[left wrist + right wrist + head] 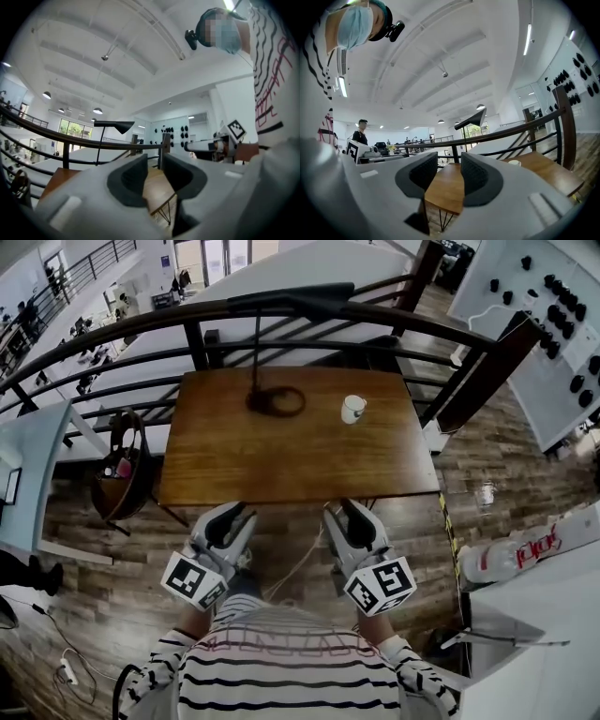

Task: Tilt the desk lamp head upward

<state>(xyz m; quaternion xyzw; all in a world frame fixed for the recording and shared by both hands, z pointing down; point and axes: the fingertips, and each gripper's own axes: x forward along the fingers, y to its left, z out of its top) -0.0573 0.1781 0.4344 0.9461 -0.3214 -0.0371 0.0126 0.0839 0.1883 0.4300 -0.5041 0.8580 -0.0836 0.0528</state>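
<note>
While left tool (231, 514), right tool (348, 513) hang part-open, empty, at table (281, 460) near edge, lamp (291, 302) stands well apart.

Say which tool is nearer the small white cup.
Right. The right tool is in line with the small white cup, on its near side; the left tool is offset well left.

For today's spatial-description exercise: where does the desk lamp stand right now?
In the head view, the desk lamp stands at the far middle of the wooden table, by the railing, with the white cup to its right.
</note>
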